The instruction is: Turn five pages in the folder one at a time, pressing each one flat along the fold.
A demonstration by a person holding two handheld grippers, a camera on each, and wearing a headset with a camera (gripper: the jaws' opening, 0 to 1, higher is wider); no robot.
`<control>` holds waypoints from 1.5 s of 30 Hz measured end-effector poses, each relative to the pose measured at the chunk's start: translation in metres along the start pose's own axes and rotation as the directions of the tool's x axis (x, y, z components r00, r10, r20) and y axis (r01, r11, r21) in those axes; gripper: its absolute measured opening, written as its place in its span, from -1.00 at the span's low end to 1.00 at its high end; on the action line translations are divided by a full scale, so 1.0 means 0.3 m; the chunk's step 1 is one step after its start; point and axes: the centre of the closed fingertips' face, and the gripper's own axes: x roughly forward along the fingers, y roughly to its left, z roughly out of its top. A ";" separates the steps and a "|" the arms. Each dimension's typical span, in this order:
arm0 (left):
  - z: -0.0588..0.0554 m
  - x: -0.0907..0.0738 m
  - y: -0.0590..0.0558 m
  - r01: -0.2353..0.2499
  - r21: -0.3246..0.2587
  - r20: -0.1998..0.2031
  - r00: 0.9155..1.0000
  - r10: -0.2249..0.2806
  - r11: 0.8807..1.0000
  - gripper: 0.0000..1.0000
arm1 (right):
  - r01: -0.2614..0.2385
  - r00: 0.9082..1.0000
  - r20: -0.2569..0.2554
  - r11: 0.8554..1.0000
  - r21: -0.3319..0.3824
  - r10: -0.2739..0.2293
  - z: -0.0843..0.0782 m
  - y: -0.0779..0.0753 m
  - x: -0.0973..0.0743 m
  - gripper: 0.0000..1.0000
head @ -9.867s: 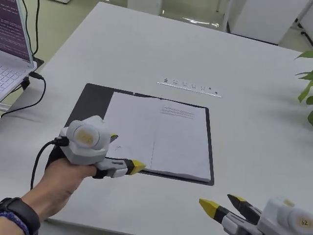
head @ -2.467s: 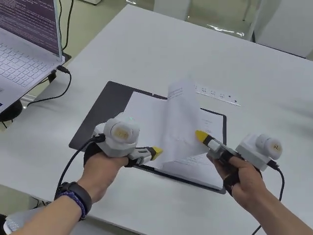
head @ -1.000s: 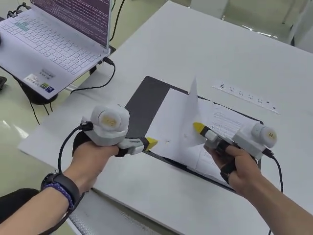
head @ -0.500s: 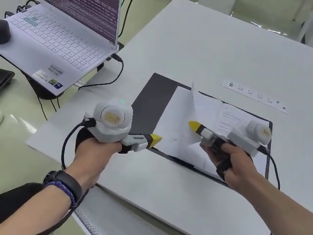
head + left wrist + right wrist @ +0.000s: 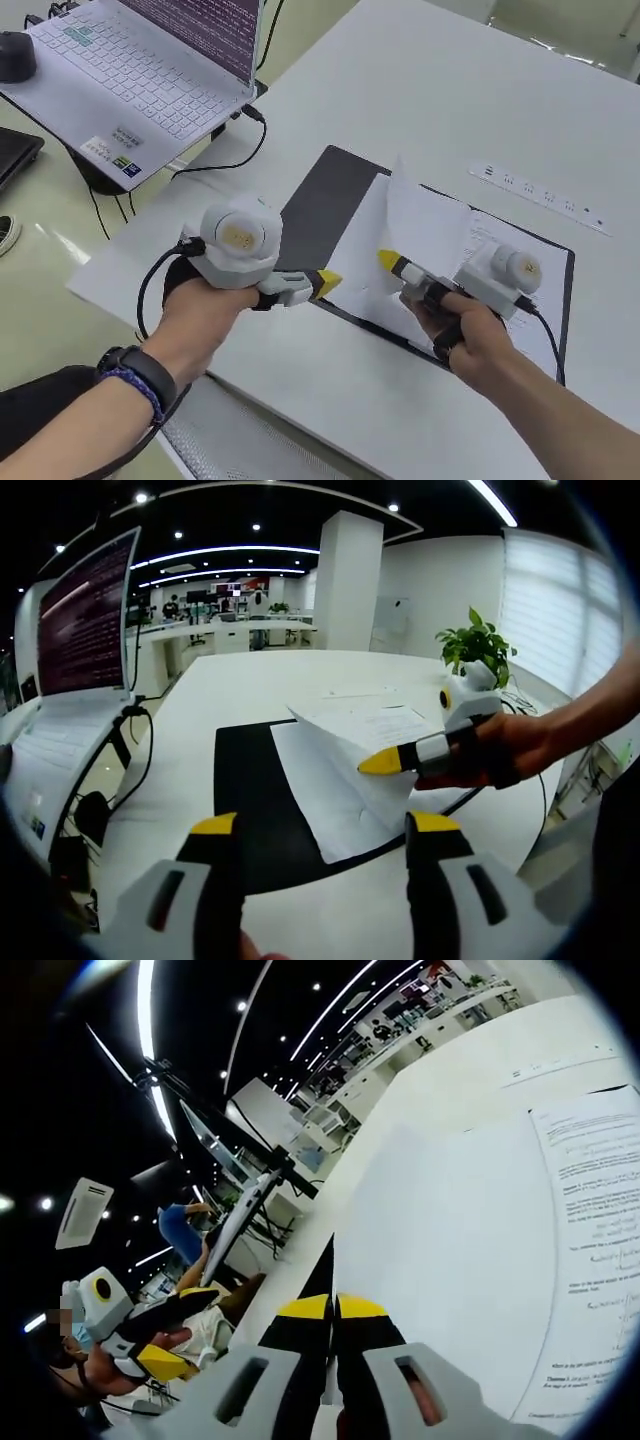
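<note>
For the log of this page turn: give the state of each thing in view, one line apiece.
folder: open, lying flat on the table
page: lifted, mid-turn
right gripper: fingers shut on the page
left gripper: fingers open, holding nothing
laptop: lid open, screen lit

place: open-plan office | evidence: laptop (image 5: pixel 150 85), potted plant (image 5: pixel 478 648), ceiling strip lights (image 5: pixel 235 550), rows of desks (image 5: pixel 225 630)
</note>
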 end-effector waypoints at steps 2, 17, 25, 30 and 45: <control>0.001 0.001 0.003 0.000 -0.001 0.000 1.000 0.000 1.000 0.30 | 0.004 1.000 -0.012 1.000 0.006 -0.004 -0.013 -0.003 0.011 -1.00; -0.015 0.002 0.012 -0.001 -0.018 -0.011 1.000 0.001 1.000 0.29 | 0.021 0.999 -0.043 0.997 0.074 -0.018 -0.076 -0.028 0.095 -1.00; -0.021 0.008 0.013 -0.001 -0.022 -0.017 1.000 0.001 1.000 0.29 | 0.049 0.996 -0.072 0.995 0.084 -0.043 -0.110 -0.050 0.128 -0.99; -0.026 0.008 0.015 -0.001 -0.025 -0.018 1.000 0.000 1.000 0.28 | 0.052 0.996 -0.072 0.994 0.093 -0.046 -0.115 -0.049 0.134 -0.95; -0.036 0.021 0.013 0.015 -0.024 -0.053 0.998 -0.016 1.000 0.20 | -0.011 0.991 -0.131 0.997 0.072 0.021 -0.166 0.017 0.160 -0.29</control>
